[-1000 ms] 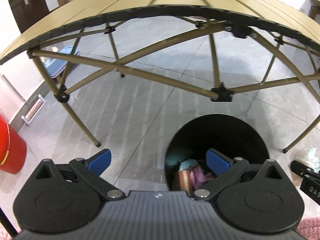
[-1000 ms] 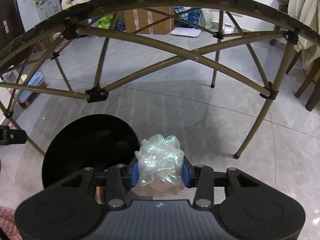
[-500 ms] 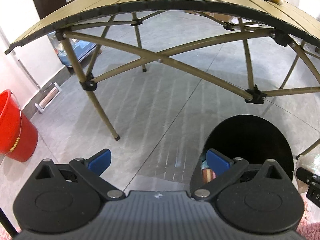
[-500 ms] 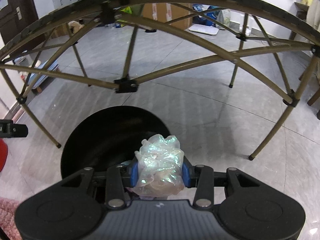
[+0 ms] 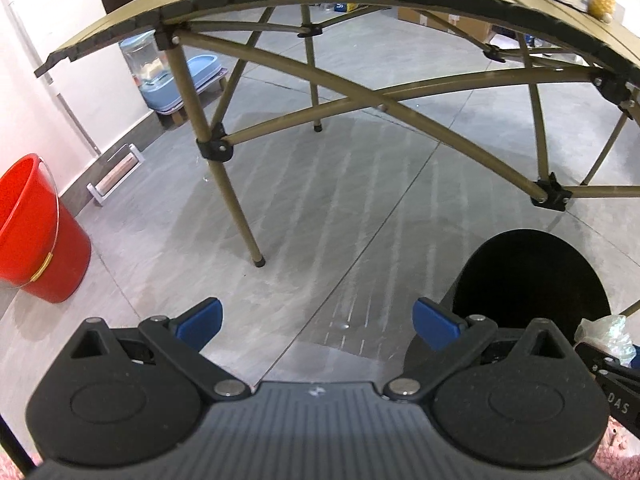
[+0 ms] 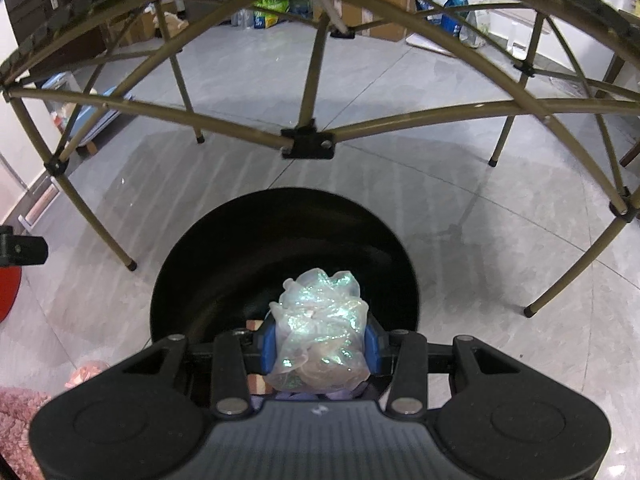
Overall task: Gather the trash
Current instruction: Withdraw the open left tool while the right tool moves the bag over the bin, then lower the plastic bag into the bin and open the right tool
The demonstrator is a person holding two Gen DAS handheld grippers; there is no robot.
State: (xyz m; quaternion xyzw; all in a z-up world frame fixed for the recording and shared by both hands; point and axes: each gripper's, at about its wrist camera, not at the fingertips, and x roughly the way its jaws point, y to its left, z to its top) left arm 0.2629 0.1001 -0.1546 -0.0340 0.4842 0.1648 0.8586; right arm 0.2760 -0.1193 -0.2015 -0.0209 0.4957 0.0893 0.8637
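The right gripper (image 6: 320, 346) clamps a crumpled plastic wrapper (image 6: 320, 340) over the black bin (image 6: 200, 280), whose mouth opens toward twelve o'clock. The left gripper (image 5: 316, 320) gapes wide and empty above grey floor (image 5: 340, 200), the bin at its three o'clock.

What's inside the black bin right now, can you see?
Mostly dark. The black bin shows a bare inner wall; near the bottom, slivers of brownish and purple trash peek out. The crumpled plastic wad clamped in the right gripper covers the rest.
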